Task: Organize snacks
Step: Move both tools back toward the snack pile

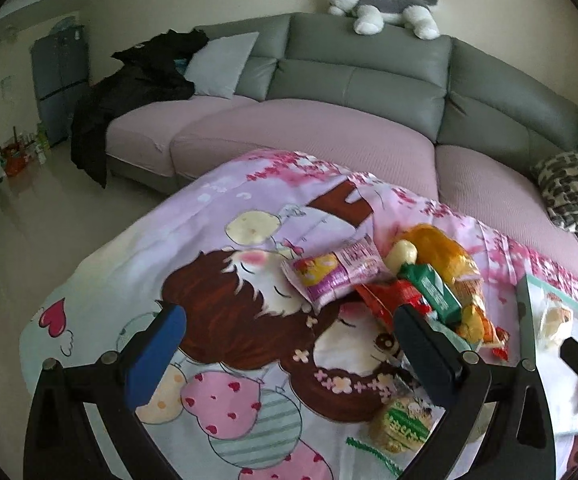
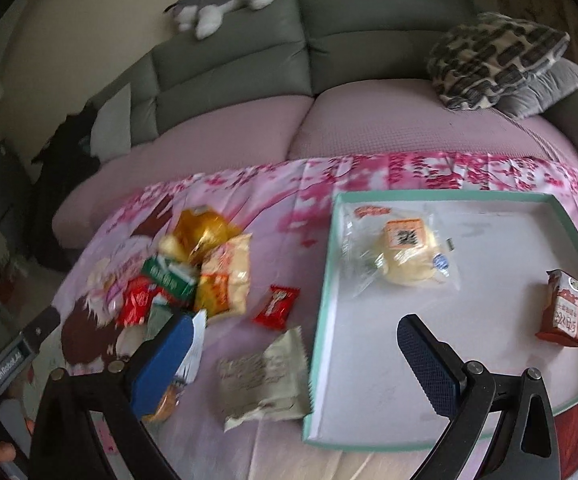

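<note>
A pile of snack packets lies on the cartoon-print cloth [image 1: 217, 280]: a pink packet [image 1: 337, 272], a gold bag [image 1: 441, 252], a green packet [image 1: 433, 288] and a red packet [image 1: 389, 296]. My left gripper [image 1: 293, 352] hangs open over the cloth just left of the pile, holding nothing. A teal-rimmed white tray [image 2: 325, 320] holds a wrapped bun [image 2: 405, 256] and a brown-red carton [image 2: 563, 308]. My right gripper [image 2: 295, 360] is open above the tray's left rim and a beige wrapper [image 2: 265, 376]. A small red packet [image 2: 277, 306] lies alone near the tray.
Behind the table stands a grey sofa [image 1: 369, 64] with pink seat covers. A plush dog [image 1: 381, 8] lies on its back, a patterned cushion [image 2: 489, 60] at its right end, a black coat [image 1: 137, 88] at its left. Bare floor [image 1: 29, 220] lies to the left.
</note>
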The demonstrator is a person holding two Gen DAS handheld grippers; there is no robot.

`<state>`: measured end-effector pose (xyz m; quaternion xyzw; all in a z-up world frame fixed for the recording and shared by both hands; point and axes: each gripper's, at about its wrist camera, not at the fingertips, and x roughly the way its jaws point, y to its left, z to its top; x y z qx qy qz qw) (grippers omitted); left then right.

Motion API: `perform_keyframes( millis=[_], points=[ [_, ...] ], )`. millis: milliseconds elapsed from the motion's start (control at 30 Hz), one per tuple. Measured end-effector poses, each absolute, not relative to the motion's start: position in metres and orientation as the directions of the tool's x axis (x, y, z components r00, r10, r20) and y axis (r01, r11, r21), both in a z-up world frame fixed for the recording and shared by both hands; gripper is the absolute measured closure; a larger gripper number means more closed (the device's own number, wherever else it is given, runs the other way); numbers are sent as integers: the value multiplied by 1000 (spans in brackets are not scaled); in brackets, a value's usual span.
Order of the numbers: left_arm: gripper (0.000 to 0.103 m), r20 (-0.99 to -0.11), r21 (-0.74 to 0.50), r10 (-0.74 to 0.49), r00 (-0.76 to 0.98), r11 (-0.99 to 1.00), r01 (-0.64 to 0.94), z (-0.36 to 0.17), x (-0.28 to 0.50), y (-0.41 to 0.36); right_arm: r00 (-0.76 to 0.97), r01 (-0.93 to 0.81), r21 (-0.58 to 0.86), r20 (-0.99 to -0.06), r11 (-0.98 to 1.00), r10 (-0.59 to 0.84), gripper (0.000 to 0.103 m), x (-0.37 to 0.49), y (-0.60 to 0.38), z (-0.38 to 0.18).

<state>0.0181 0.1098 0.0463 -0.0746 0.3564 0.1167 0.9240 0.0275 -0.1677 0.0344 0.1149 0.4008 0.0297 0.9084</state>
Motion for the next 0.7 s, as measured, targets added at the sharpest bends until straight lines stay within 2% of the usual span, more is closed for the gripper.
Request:
perform_keyframes(
  millis=[367,700],
  points=[
    [0,-774,-100,17,632,984,-149,17,15,86,595,32,142,-798,989,96,0,6,-151,14],
    [0,-827,-83,-24,562,993,-79,-3,13,61,557,54,114,-828,992,65,0,-4,-154,5]
  ],
)
